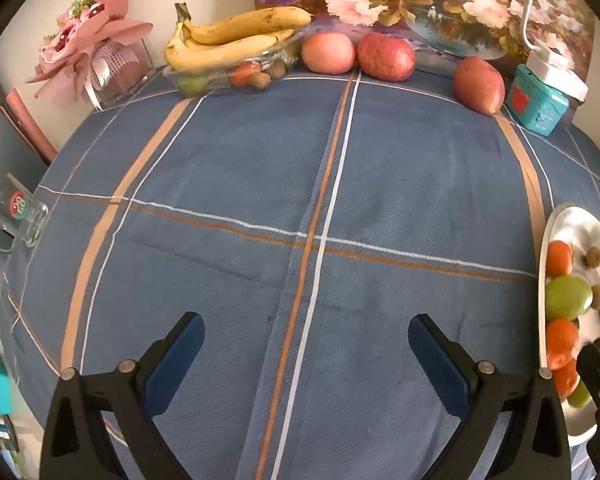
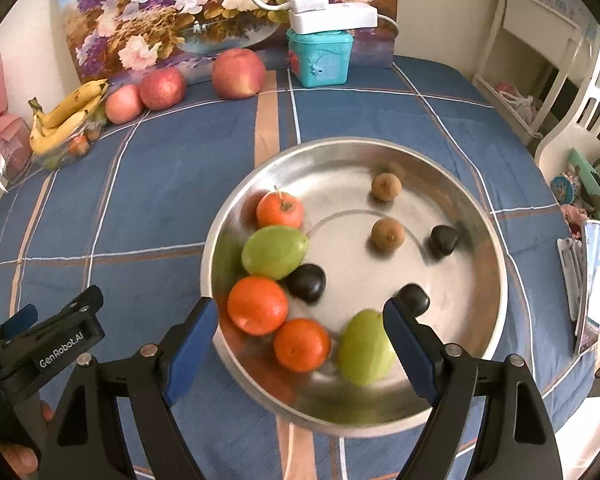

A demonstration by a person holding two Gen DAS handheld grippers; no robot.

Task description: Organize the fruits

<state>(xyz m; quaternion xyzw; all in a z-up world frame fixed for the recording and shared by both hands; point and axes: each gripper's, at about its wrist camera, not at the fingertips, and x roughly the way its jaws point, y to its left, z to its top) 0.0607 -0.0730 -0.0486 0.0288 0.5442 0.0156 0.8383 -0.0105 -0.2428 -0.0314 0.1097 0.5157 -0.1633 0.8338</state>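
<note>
A round steel plate (image 2: 452, 184) on the blue checked cloth holds three oranges (image 2: 257, 305), two green fruits (image 2: 274, 251), dark plums (image 2: 307, 282) and brown nuts (image 2: 387, 235). My right gripper (image 2: 300, 320) is open and empty, its jaws wide above the plate's near side. My left gripper (image 1: 306, 338) is open and empty over bare cloth; the plate (image 1: 572, 224) is at its right edge. Three red apples (image 1: 385, 57) stand at the table's back. Bananas (image 1: 228, 42) lie on a clear tray (image 1: 192, 76) with small fruits at the back left.
A teal box (image 2: 320, 58) with a white device on top stands at the back, before a flower painting (image 2: 188, 4). A pink bouquet (image 1: 88, 52) is at the far left. A white chair (image 2: 572, 120) stands at the table's right.
</note>
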